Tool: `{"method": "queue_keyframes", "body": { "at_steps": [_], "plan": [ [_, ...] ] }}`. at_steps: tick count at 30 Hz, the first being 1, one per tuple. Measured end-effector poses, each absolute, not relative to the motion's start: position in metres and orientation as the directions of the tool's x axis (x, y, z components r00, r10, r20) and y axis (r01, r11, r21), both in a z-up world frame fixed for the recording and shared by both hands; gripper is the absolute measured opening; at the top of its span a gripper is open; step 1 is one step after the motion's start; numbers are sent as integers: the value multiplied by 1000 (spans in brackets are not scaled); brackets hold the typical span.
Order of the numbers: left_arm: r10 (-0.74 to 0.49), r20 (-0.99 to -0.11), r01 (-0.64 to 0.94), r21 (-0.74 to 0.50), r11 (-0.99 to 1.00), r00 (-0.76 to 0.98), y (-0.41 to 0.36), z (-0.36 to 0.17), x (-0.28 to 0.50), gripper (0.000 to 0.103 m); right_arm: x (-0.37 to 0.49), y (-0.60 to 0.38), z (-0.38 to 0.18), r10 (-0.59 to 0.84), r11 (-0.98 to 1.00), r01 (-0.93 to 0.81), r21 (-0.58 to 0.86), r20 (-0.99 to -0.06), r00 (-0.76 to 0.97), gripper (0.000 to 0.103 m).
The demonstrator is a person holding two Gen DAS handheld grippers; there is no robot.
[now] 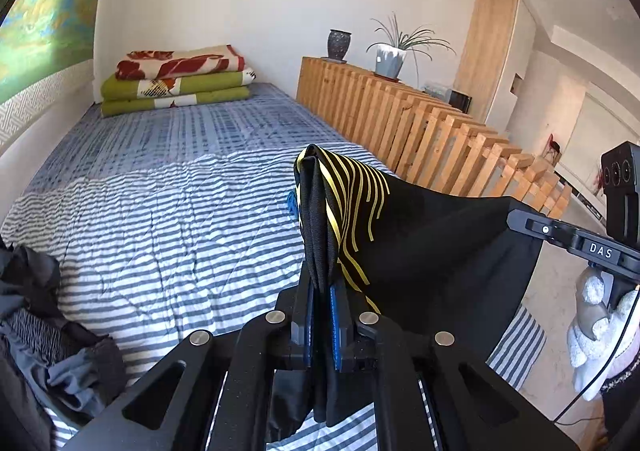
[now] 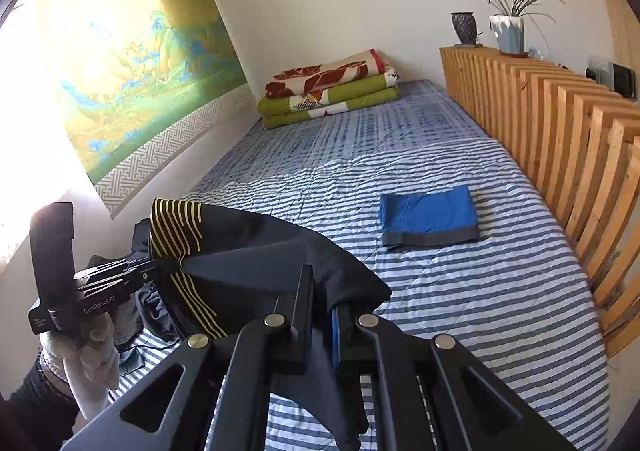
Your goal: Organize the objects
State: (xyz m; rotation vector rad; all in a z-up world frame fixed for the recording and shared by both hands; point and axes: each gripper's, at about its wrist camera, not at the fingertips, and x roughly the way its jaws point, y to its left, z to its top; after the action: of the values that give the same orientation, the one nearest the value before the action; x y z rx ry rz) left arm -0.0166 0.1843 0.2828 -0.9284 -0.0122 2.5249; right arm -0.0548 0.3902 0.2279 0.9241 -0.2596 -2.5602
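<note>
both grippers are clenched on one black garment point(image 1: 420, 235) with yellow stripes, stretched between them above the striped bed point(image 1: 160, 219): the left gripper point(image 1: 322, 315) pinches a bunched striped edge, the right gripper point(image 2: 322, 315) a plain corner. each grip looks thin, so a sharp pull apart could drag cloth out of one set of fingers and let it drop onto the clothes pile point(image 1: 52, 331) or over the folded blue cloth point(image 2: 430, 217). the hanging slack could fold crooked when it is laid down.

Sunlit bedroom w/ striped bed point(image 2: 460, 291), slatted wood partition point(image 2: 560, 123), prob. scroll painting point(image 2: 132, 63).
</note>
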Motion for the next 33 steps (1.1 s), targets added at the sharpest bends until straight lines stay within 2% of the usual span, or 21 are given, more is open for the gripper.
{"method": "queue_keyframes", "body": {
  "at_steps": [7, 15, 23, 27, 30, 32, 33],
  "plan": [
    [460, -604, -455, -174, -873, -651, 253, 288, -65, 6, -92, 437, 235, -358, -931, 244, 270, -565, -743, 6],
    [512, -644, -480, -246, -842, -569, 329, 248, -174, 6, -159, 490, 209, -302, -947, 170, 271, -584, -753, 6],
    [548, -670, -383, -396, -835, -500, 356, 171, -347, 6, -274, 515, 167, -275, -957, 148, 250, -616, -738, 6],
    [522, -724, -314, -418, -852, -451, 358, 109, -447, 6, -356, 522, 128, -307, -936, 104, 336, -639, -705, 6],
    [442, -799, -256, -365, -895, -408, 353, 66, -497, 13, -411, 520, 79, -357, -906, 55, 419, -688, -632, 6],
    [424, -804, -198, -374, -906, -417, 335, 55, -507, 25, -436, 520, 47, -385, -889, 15, 457, -730, -564, 10],
    [435, -788, -190, -392, -900, -436, 326, 56, -507, 37, -444, 520, 34, -389, -885, -10, 466, -752, -532, 10]
  ]
}}
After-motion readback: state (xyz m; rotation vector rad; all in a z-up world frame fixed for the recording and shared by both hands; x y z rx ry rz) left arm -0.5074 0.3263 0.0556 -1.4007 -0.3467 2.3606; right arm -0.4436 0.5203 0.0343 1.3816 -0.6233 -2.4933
